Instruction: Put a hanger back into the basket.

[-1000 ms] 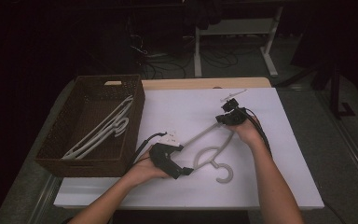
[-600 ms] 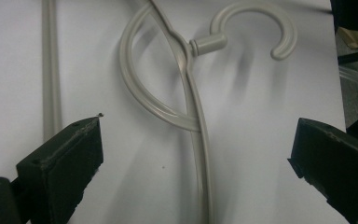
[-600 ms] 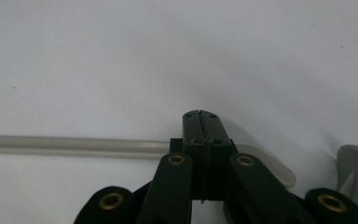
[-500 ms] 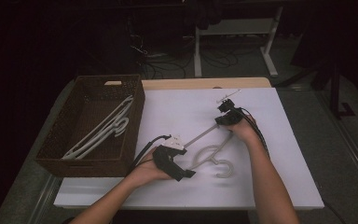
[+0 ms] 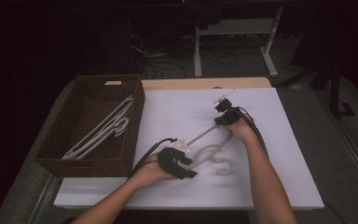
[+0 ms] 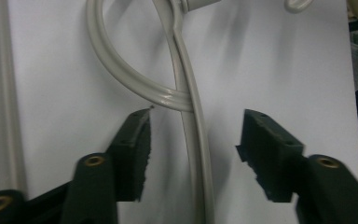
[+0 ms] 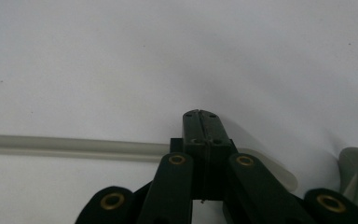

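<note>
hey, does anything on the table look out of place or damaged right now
Nothing looks damaged or spilled. One pale hanger lies loose on the white table, apart from the hangers stacked in the brown basket; it sits between the left gripper's jaws.

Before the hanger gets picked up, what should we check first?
1. Left tool around the hanger: ok, the bar runs between its jaws, which have just been closing.
2. Left tool pressing the bar: not ok, gaps show on both sides.
3. Right tool shut: ok, jaws meet; whether it pinches the hanger, cannot tell.
4. Hanger flat on the white table: ok.
5. Room in the basket: ok, other hangers lie at one side.
</note>
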Action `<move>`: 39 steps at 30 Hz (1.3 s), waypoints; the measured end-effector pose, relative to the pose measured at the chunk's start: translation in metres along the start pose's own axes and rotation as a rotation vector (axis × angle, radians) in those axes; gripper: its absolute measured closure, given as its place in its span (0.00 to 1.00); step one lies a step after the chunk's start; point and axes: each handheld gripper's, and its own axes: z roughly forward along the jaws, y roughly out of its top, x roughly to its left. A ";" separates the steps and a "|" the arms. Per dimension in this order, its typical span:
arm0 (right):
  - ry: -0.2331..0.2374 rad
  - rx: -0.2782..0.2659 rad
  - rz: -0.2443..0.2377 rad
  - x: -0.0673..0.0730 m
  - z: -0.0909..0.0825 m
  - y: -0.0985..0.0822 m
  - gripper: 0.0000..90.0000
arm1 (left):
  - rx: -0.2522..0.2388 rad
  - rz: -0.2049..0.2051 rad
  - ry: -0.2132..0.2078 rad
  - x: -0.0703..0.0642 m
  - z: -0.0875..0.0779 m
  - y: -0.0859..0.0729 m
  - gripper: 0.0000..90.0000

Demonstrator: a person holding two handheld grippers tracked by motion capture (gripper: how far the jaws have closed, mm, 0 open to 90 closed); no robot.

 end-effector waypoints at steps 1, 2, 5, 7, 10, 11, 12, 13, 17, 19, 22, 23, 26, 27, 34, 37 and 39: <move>0.000 -0.001 0.001 0.000 0.000 0.000 1.00 | 0.005 -0.002 0.007 0.000 0.000 0.001 0.56; 0.001 -0.001 0.002 0.000 0.000 0.000 1.00 | 0.008 -0.007 0.002 0.001 0.000 0.002 0.61; 0.002 0.000 0.004 0.000 0.000 0.000 1.00 | 0.010 -0.016 0.002 0.002 0.000 0.002 0.67; 0.002 -0.001 0.005 0.000 0.000 0.000 1.00 | 0.012 -0.028 -0.027 0.003 0.001 0.003 0.72; 0.002 0.000 0.005 0.000 0.001 0.000 1.00 | 0.025 -0.014 -0.009 0.001 0.002 0.005 0.80; 0.001 0.001 0.005 0.000 0.001 0.001 1.00 | 0.024 -0.021 -0.017 0.002 0.002 0.004 0.84; 0.000 0.001 0.003 0.000 0.001 0.001 1.00 | 0.023 -0.029 -0.023 0.003 0.002 0.004 0.86; 0.001 0.001 0.002 0.000 0.001 0.001 1.00 | 0.025 -0.030 -0.022 0.003 0.002 0.004 0.87; 0.012 -0.009 0.000 0.000 -0.001 0.001 0.99 | 0.034 -0.045 -0.013 0.003 0.001 0.005 0.89; 0.020 -0.016 0.001 -0.001 -0.003 0.001 0.99 | 0.030 -0.041 0.000 0.004 0.000 0.005 0.90; 0.062 -0.085 0.040 -0.007 -0.019 0.000 0.94 | 0.019 -0.041 0.006 0.004 -0.003 0.007 0.91; 0.064 -0.094 0.043 -0.008 -0.024 0.000 0.92 | 0.019 -0.034 0.014 0.003 -0.005 0.009 0.91; 0.081 -0.129 0.039 -0.008 -0.041 -0.001 0.83 | 0.012 -0.036 0.020 0.004 -0.009 0.010 0.91; 0.086 -0.140 0.041 -0.009 -0.047 -0.003 0.80 | 0.015 -0.038 0.023 0.005 -0.011 0.011 0.91; 0.114 -0.205 0.047 -0.011 -0.088 -0.015 0.56 | -0.013 -0.071 0.048 0.013 -0.027 0.015 0.91; 0.108 -0.226 0.041 -0.010 -0.101 -0.021 0.46 | -0.029 -0.095 0.073 0.018 -0.039 0.021 0.91; 0.105 -0.245 0.032 -0.008 -0.108 -0.026 0.39 | -0.037 -0.110 0.088 0.020 -0.045 0.023 0.91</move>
